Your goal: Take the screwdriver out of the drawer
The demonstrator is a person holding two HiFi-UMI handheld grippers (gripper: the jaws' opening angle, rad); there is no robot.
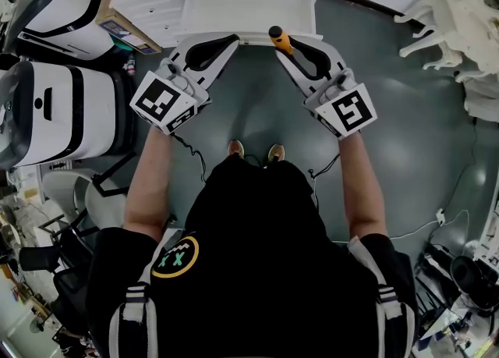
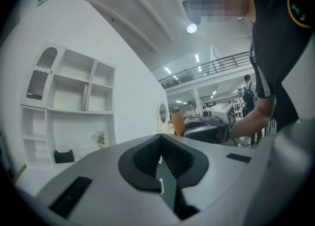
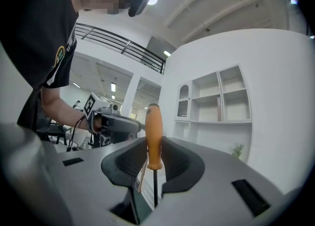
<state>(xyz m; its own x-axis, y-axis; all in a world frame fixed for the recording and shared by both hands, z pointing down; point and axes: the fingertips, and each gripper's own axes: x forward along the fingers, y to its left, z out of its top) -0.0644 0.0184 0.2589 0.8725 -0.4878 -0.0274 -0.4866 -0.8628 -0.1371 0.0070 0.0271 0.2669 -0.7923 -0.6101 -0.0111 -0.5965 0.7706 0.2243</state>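
The screwdriver (image 1: 279,38) has an orange handle and a thin dark shaft. My right gripper (image 1: 285,46) is shut on it just in front of the white drawer (image 1: 187,12), which stands pulled open. In the right gripper view the screwdriver (image 3: 153,136) stands upright between the jaws, handle up, with my right gripper (image 3: 153,163) closed round it. My left gripper (image 1: 232,40) is level with it at the drawer's front edge, jaws shut with nothing between them. In the left gripper view my left gripper (image 2: 160,144) shows only a narrow slit, and the orange handle (image 2: 177,120) is visible beyond.
White machines (image 1: 54,103) and a cardboard box (image 1: 117,25) crowd the left side. White furniture (image 1: 460,21) stands at the right. The person's feet (image 1: 254,150) are on the grey floor below the drawer. A white shelf unit (image 3: 221,97) stands against the wall.
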